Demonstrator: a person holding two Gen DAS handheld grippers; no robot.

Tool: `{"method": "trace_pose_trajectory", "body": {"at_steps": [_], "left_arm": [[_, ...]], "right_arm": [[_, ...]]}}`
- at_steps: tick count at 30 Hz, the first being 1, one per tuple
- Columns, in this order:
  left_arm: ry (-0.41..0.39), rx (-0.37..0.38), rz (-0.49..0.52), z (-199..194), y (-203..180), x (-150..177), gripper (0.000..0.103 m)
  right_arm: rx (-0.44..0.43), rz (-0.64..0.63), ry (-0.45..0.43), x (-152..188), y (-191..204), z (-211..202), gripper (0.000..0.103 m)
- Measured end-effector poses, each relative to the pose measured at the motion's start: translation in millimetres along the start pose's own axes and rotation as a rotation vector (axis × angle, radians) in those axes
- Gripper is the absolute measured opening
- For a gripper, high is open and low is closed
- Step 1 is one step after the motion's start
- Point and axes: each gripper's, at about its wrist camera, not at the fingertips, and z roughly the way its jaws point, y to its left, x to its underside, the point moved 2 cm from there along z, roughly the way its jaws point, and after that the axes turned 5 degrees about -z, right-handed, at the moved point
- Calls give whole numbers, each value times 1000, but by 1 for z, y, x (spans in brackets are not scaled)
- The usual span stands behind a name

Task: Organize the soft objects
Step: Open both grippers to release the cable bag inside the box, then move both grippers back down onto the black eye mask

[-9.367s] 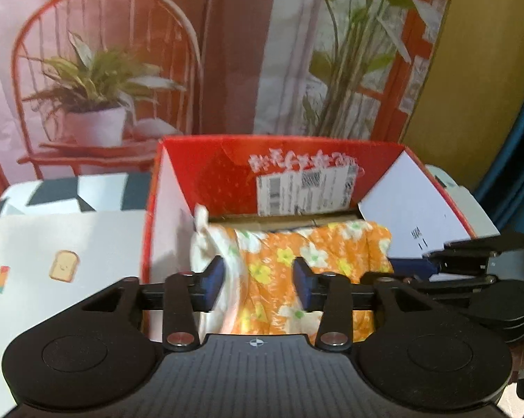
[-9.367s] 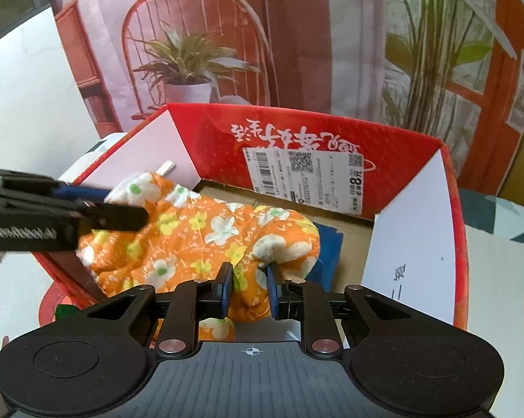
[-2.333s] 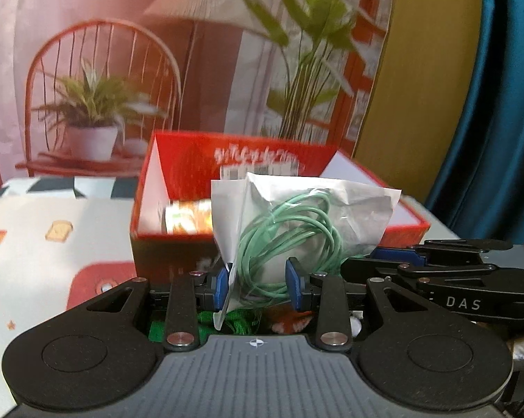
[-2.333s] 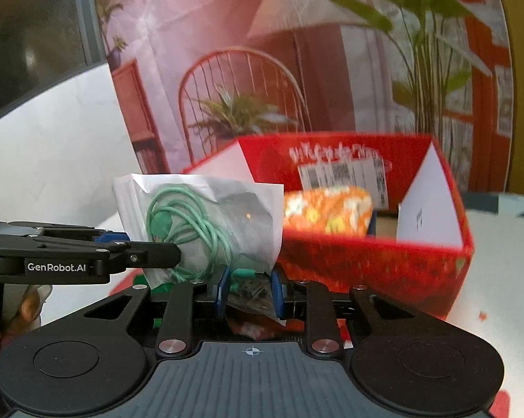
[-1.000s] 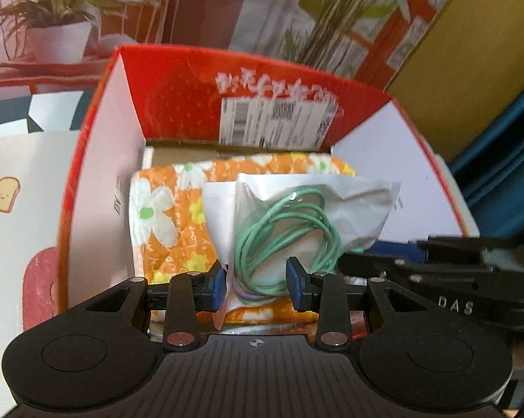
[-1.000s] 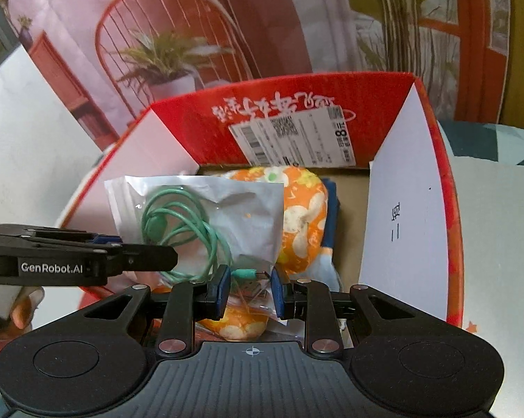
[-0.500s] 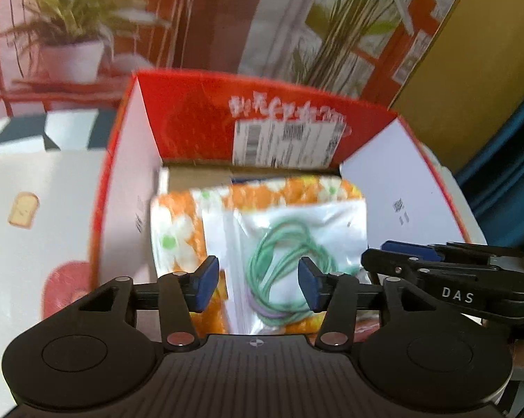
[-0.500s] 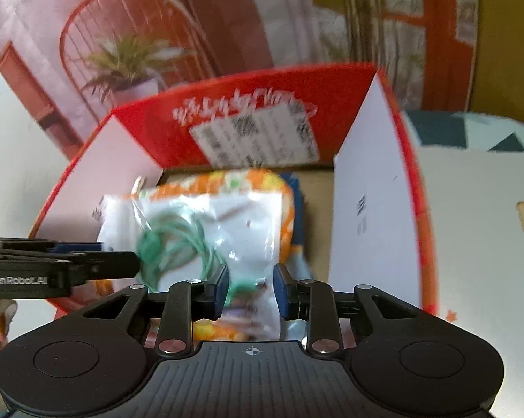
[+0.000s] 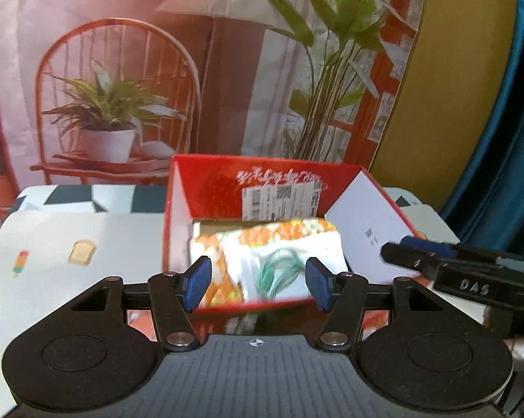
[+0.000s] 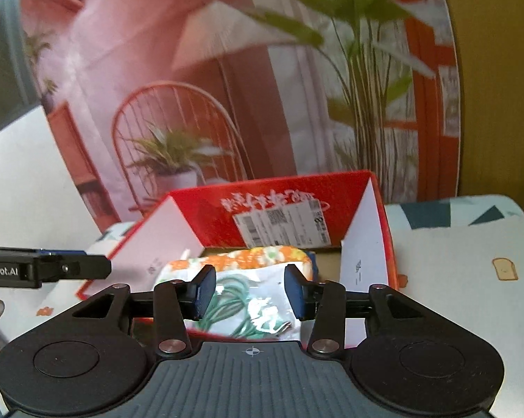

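The desk (image 9: 52, 237) carried a red box (image 10: 380, 209), open at the top. Inside it lay an orange flowered cloth (image 10: 262, 256), and on that a clear bag (image 10: 262, 299) of coiled green cable (image 10: 234, 296). The left gripper (image 9: 258, 282) and right gripper (image 10: 249, 296) hung just outside the box's near wall, jaws opening, nothing pressed between their pads. The bag looked light, limp and slippery; a pinch on a flat corner or its sealed edge would likely hold better than one on the cable bulge
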Motion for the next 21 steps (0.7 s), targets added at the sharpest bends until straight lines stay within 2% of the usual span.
{"method": "trace_pose_trajectory", "body": {"at_steps": [6,12,16,21], "left_arm": [[11,-24,-52,-19,10,37,62],[26,-21,-133,-32,24,79,62],[39,-56,-171,-35,31,107,62],[57,-88,-215,-35,38,131,62]], "right_arm": [[-4,-30,-41,30,13,-36,41],[-18,-65,17,73,25,-54,41],[-9,-95,57,103,29,-63,41],[2,-94,89,128,27,-72,47]]}}
